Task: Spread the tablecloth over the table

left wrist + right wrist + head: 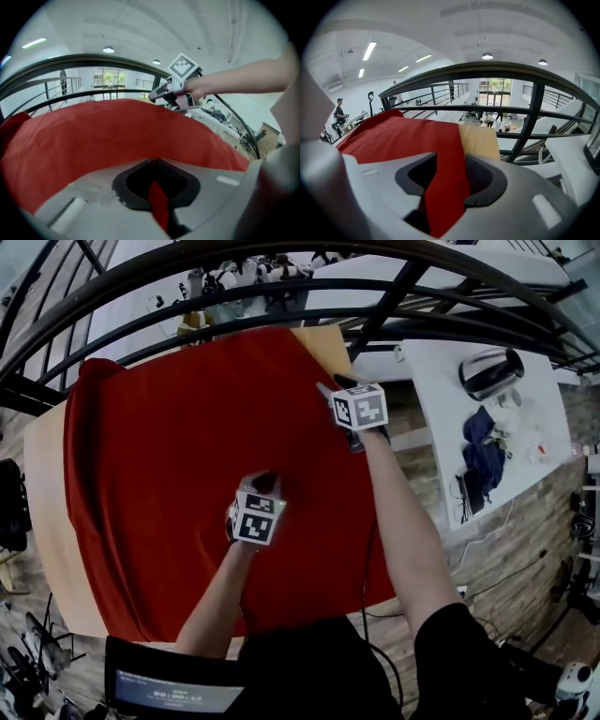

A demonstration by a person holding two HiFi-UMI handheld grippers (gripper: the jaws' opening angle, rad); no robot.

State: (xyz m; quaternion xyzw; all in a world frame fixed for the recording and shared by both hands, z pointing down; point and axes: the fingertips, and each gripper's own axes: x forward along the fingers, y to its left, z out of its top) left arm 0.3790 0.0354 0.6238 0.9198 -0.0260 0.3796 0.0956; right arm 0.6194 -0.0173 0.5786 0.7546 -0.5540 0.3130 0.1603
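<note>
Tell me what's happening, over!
Left gripper shut on tablecloth. Right gripper open, tablecloth between its jaws. Left edge of table bare.

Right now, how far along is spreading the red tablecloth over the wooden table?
Mostly done: the red fabric tablecloth covers most of the light wooden table. In hand: the left hand-held gripper is shut on a fold of cloth; the right hand-held gripper stands open with cloth between its jaws. Left: a bare strip along the table's left side and its far right corner need covering.

No legible text. The display at the bottom edge shows a timer-like digit string, too blurred to read.
</note>
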